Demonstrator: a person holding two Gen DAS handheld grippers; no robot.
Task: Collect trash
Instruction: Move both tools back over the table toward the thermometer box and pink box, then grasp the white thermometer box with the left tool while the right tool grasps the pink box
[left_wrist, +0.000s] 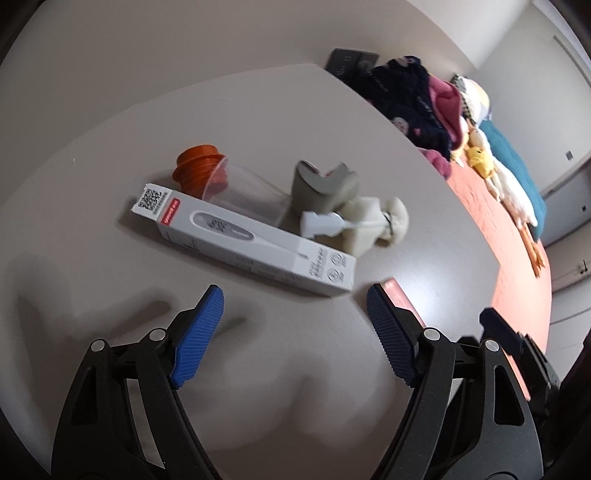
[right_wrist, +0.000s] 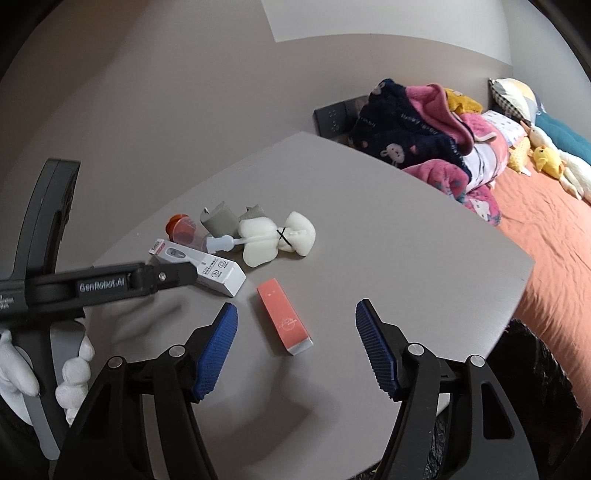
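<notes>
On the grey table lie a long white thermometer box, a clear cup with an orange lid, a grey folded piece, a white pump head on white foam lumps, and a pink box. My left gripper is open, just short of the white box. My right gripper is open, its fingers either side of the pink box, above it.
A bed with an orange sheet lies to the right, piled with clothes and plush toys. A black bin bag sits below the table's right edge. The left gripper's arm crosses the right wrist view.
</notes>
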